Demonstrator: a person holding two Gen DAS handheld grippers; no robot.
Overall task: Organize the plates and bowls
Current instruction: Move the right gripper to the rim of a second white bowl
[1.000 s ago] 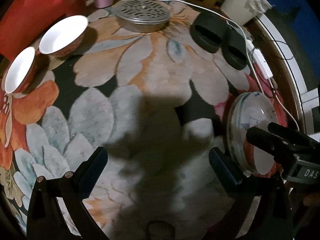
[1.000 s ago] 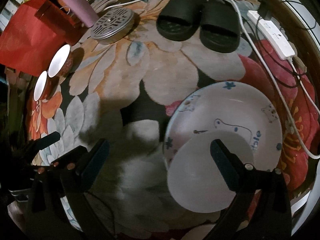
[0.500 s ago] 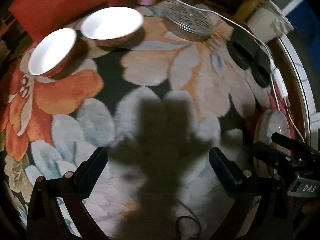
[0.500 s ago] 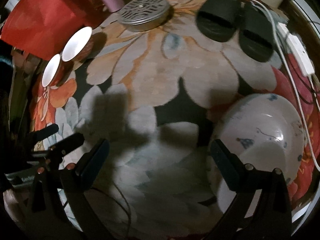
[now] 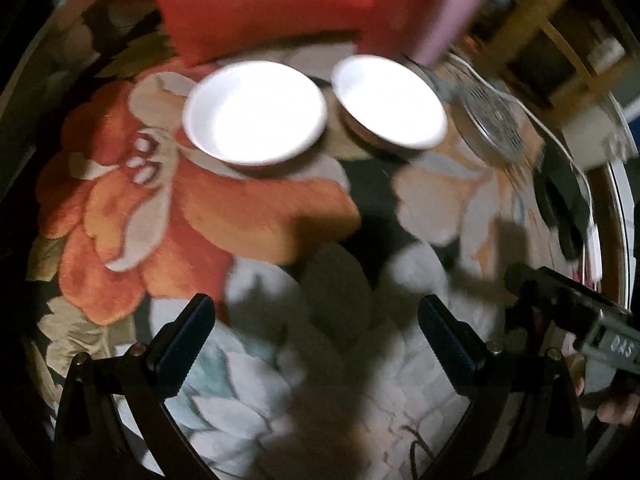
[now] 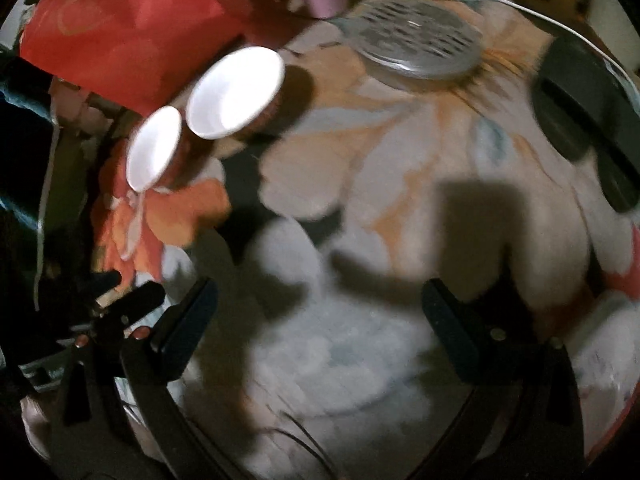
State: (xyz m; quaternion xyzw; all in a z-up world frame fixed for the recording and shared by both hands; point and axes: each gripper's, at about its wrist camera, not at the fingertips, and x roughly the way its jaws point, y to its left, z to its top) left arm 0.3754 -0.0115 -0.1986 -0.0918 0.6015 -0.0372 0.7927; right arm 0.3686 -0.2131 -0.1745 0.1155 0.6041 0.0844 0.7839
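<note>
Both spread wide and empty: left hand-held gripper (image 5: 316,332) facing two white bowls (image 5: 256,118), right hand-held gripper (image 6: 320,316) over floral rug (image 6: 360,184)

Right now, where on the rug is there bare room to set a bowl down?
The middle of the rug lies bare, between the two bowls and the open left gripper. Behind the bowls it is crowded: red bag, metal lid.

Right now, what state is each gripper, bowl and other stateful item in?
left gripper: open, holding nothing, above the rug.
right gripper: open, holding nothing.
left white bowl: upright, empty, on the floral rug.
right white bowl: upright, empty, beside the first.
perforated metal lid: lying flat on the rug.
black slippers: lying side by side on the rug.
</note>
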